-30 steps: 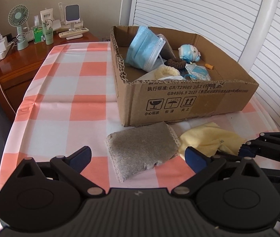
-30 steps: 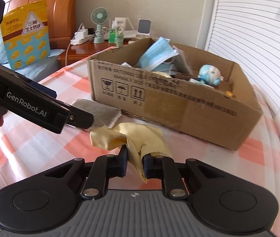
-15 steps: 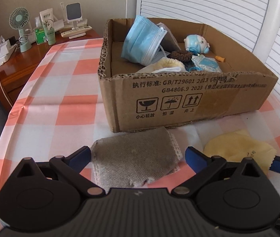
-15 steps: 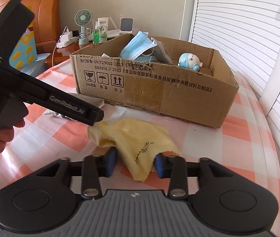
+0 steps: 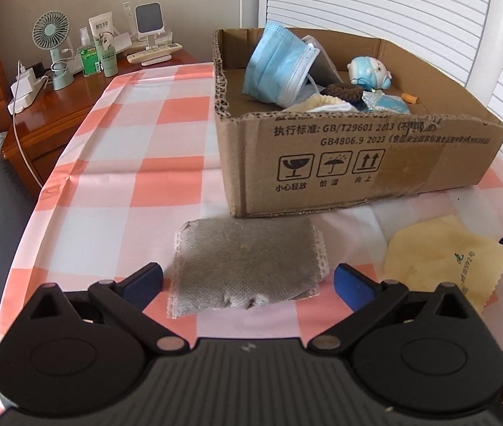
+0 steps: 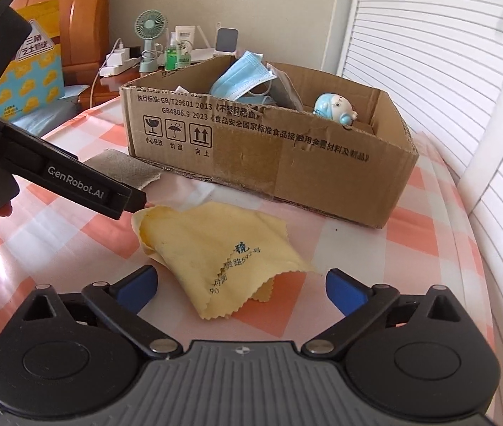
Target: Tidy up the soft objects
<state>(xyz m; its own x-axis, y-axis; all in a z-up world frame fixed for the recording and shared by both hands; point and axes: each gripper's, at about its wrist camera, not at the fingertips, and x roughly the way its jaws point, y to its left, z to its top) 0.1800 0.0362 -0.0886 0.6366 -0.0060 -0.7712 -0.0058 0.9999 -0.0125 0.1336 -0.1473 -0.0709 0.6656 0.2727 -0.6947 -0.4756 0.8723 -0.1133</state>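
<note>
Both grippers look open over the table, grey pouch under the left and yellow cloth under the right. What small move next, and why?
Probably ease the left gripper down and shut it on the grey pouch. Its jaws are open on either side of the pouch, which lies flat outside the cardboard box. The right gripper is also open, with the yellow cloth lying loose on the tablecloth.

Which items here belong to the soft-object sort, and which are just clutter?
Job: grey pouch, yellow cloth, cardboard box already holding a blue face mask.

Clutter: green fan, remote, green bottle, charger.
</note>
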